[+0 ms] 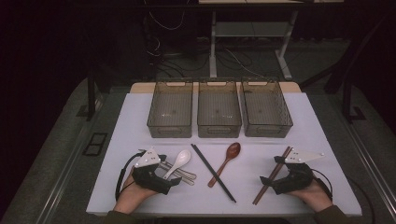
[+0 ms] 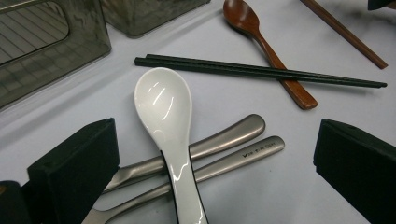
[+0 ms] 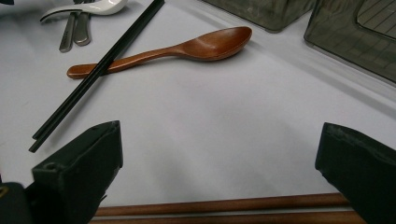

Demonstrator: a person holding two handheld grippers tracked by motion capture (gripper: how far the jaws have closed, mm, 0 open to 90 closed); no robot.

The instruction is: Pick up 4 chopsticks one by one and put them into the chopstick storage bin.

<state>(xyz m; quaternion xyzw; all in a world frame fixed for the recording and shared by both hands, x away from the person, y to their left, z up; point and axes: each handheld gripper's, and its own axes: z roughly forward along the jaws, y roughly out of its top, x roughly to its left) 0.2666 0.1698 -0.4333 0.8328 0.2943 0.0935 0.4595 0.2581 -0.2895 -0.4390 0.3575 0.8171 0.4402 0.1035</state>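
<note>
Dark floor and cable clutter surround the white bench (image 1: 140,116), which carries three smoky bins at its far side and loose cutlery in front.

Nearest the left tongs (image 1: 170,183) lies the white spoon (image 2: 166,112), and everything else can be placed from it. In the left gripper view its handle runs down between the two black jaws, which stand wide apart with nothing pressed by either pad; the bowl points away from the tongs. Under the handle, touching it and crossing it at a slant, lie two metal handles (image 2: 229,144). Just beyond the spoon's bowl lie the black chopsticks (image 2: 261,72), a pair side by side, and they cross over the handle of the wooden spoon (image 2: 261,39), whose bowl points toward the bins. Farther off still lie the brown chopsticks (image 1: 273,173), well apart from the white spoon.

Over those brown chopsticks hang the right tongs (image 1: 265,182), jaws likewise spread and holding nothing; in the right gripper view the brown pair lies across the gap between the jaws. Behind all of it, on the side away from the hands, stand the left bin (image 1: 171,122), middle bin (image 1: 219,122) and right bin (image 1: 268,122) in a row.
</note>
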